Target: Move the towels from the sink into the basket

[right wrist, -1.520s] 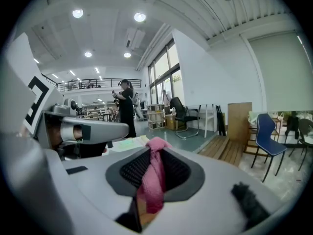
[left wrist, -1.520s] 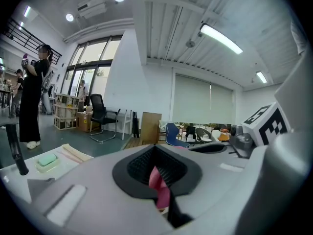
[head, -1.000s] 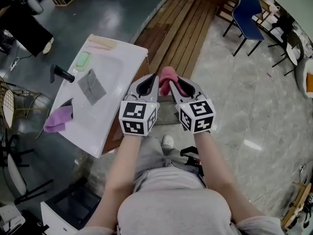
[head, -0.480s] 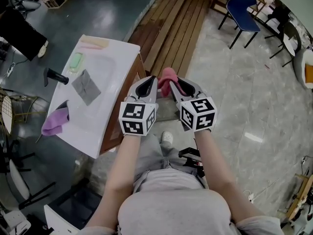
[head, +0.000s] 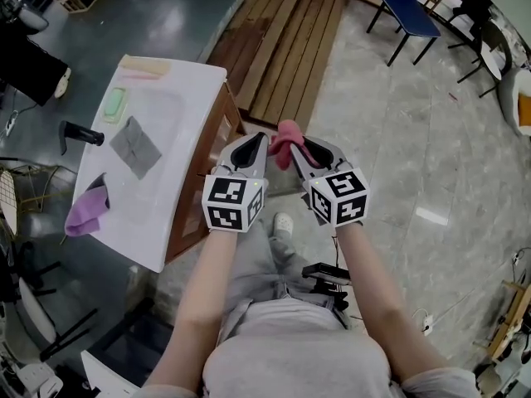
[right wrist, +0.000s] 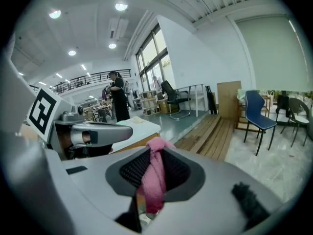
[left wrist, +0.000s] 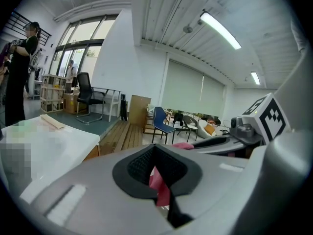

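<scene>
Left claw [head: 249, 146] and right claw [head: 304, 149] both clench the crumpled pink cloth towel [head: 287, 132]; the left's thin pinch might slip, letting it sag.

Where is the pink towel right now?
The pink towel is mid-picture in the head view, pinched between the left gripper and right gripper, right of the white counter.

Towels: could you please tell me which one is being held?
The pink towel, held by the left gripper and right gripper; the grey towel and purple towel lie on the white counter.
</scene>
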`<act>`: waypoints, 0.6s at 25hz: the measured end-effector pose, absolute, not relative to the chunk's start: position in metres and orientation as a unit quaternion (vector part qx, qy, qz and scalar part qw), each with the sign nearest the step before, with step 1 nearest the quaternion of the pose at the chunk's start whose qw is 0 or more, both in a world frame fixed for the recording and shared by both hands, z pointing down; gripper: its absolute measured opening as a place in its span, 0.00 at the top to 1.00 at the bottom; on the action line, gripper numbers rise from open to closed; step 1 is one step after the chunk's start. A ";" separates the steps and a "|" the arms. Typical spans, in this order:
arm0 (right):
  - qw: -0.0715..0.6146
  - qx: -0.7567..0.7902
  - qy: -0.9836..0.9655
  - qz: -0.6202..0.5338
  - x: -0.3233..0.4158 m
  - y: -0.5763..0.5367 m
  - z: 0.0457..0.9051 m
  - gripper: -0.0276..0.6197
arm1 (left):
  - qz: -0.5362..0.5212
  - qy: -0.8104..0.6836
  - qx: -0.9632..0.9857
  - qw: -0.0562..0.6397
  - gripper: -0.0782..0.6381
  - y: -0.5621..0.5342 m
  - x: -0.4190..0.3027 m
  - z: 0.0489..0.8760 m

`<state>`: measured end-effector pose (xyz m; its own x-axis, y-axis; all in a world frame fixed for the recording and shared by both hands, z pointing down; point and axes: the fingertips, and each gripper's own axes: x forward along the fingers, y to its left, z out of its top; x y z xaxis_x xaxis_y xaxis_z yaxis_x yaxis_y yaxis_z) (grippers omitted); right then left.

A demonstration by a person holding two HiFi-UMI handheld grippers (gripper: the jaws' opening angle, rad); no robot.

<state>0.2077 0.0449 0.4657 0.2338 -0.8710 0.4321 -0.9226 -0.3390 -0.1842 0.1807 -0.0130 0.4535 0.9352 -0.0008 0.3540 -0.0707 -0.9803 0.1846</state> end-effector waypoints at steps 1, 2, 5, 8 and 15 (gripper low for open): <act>0.057 0.783 -0.570 0.240 0.208 0.047 0.471 0.83 | 0.182 -0.016 0.978 0.099 0.88 -0.012 0.181 0.458; 0.059 0.783 -0.568 0.246 0.208 0.050 0.476 0.83 | 0.184 -0.015 0.978 0.100 0.88 -0.011 0.180 0.462; 0.064 0.782 -0.564 0.259 0.208 0.057 0.490 0.83 | 0.190 -0.013 0.976 0.103 0.88 -0.009 0.180 0.474; 0.068 0.778 -0.563 0.271 0.208 0.061 0.505 0.83 | 0.198 -0.015 0.974 0.107 0.88 -0.009 0.179 0.487; 0.088 0.761 -0.567 0.302 0.201 0.061 0.546 0.83 | 0.218 -0.012 0.969 0.115 0.88 -0.009 0.179 0.524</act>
<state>0.2015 0.0607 0.5459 0.1749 -0.8098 0.5601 -0.9162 -0.3422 -0.2086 0.1788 -0.0094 0.5240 0.9046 0.0277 0.4254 -0.0726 -0.9733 0.2177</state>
